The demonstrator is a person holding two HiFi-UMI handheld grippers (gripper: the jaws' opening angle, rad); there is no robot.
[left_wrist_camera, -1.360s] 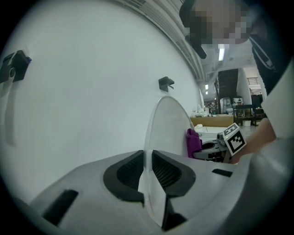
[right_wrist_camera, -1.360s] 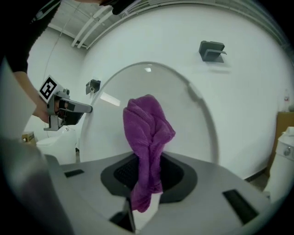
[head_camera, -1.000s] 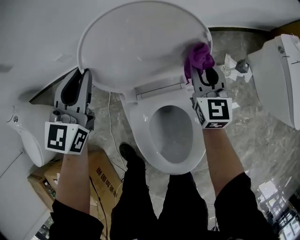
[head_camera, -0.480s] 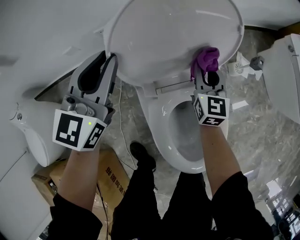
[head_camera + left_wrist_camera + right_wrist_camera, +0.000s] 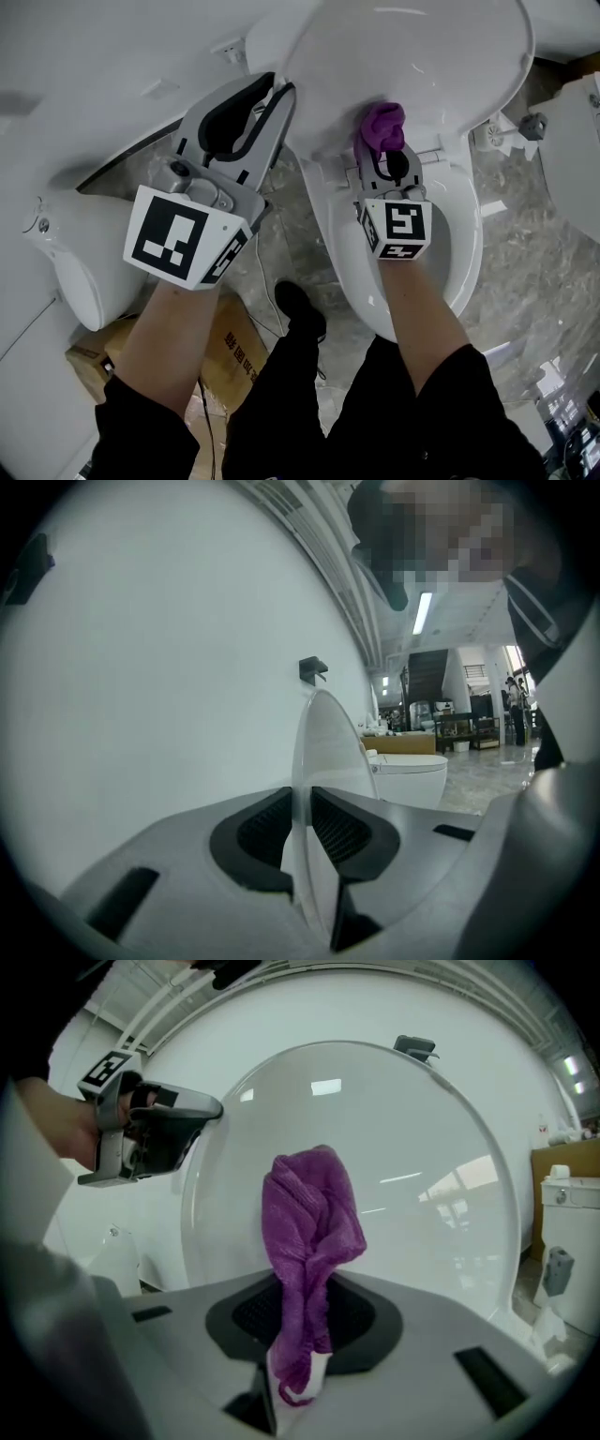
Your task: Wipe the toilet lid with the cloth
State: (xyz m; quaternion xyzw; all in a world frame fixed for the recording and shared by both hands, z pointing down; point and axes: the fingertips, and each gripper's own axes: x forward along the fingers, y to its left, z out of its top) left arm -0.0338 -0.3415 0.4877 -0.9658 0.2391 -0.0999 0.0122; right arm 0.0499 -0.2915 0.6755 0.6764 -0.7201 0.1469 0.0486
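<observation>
Grey marble floor [image 5: 525,253] surrounds the toilet bowl [image 5: 464,234] at centre frame. Raised at upper right, the toilet lid [image 5: 422,66] has the purple cloth [image 5: 382,125] against its lower part, pinched tight in my right gripper [image 5: 380,150]. My left gripper [image 5: 281,86] is clamped on the lid's left edge. I'd brace there, press the cloth flat and sweep in overlapping passes.
</observation>
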